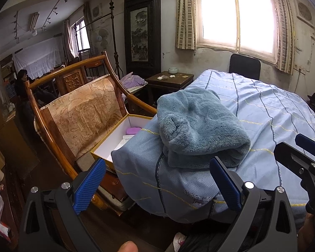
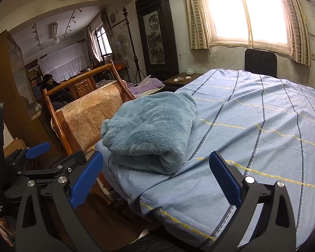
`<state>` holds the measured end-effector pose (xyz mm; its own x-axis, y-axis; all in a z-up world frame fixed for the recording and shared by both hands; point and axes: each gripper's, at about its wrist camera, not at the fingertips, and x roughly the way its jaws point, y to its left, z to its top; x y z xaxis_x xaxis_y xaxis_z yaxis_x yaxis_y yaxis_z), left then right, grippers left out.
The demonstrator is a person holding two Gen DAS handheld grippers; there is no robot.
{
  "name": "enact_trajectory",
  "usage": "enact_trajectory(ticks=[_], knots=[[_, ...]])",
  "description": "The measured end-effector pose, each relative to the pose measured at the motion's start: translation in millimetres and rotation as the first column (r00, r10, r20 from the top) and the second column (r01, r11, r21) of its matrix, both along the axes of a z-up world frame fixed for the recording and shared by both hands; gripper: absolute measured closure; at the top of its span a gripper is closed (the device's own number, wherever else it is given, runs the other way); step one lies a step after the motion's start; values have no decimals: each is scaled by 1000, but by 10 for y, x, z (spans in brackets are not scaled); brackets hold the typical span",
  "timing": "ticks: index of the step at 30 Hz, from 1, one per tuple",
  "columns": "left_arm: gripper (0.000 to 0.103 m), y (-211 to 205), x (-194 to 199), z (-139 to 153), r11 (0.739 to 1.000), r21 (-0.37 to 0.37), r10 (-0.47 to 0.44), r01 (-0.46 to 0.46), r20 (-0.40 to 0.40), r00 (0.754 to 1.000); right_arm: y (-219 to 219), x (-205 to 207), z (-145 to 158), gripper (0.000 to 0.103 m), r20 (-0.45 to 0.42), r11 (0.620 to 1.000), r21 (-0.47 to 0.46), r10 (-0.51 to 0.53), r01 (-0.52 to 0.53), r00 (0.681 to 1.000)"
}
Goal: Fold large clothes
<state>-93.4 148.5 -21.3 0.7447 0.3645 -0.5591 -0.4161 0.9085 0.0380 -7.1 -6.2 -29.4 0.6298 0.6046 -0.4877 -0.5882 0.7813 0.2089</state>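
Our left gripper and right gripper both hover spread wide, gripping nothing, just short of the bed's near corner. The folded fleece garment sits on that corner of the striped sheet, near the edge facing the wooden chair. A careless nudge could tip it off toward the open box (fleece slumps easily). To the right the sheet lies bare, giving us room.
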Motion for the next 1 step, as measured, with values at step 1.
enact_trajectory(ticks=[1], knots=[[4,-2,3,2,1000,-2,-1,1,-2,1000,-3,2,1,5,-1,1000,0,1,-1,1000]])
